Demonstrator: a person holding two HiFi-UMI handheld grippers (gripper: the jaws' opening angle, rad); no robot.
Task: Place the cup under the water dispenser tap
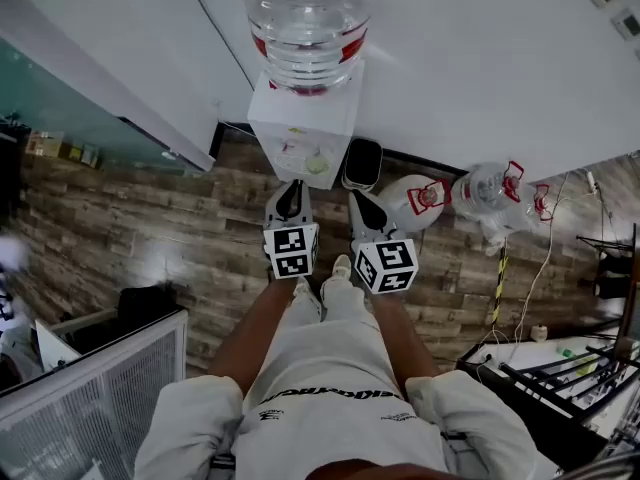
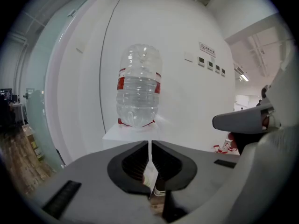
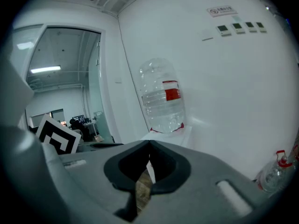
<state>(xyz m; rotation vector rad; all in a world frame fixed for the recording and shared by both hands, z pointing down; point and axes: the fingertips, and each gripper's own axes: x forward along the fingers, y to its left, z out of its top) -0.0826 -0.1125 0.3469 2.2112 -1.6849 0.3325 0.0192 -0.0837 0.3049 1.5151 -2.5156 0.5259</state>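
I make out the cup (image 1: 318,165) as a small pale round shape in the recess at the front of the dispenser (image 1: 300,118). It is too small for me to tell its material. It lies just past the tip of my left claw (image 1: 292,186), a little to that tip's right and clear of it. My right claw (image 1: 358,200) is near it on the other side, also not touching.

Both claws are closed with the dark ribbed pads together and nothing between them. Each gripper view shows only a thin slit there.

The dispenser is a white box standing against a plain white wall (image 1: 480,68). A clear ribbed plastic bottle (image 1: 305,28) with a red label sits neck down on top of it. A black bin (image 1: 362,163) stands just beside the dispenser, and two spare bottles (image 1: 490,193) with red handles lie near it on the wood-plank floor (image 1: 150,228).

Both forearms reach forward side by side. The claws point at the dispenser and tilt slightly down, with their marker cubes (image 1: 291,250) facing up.
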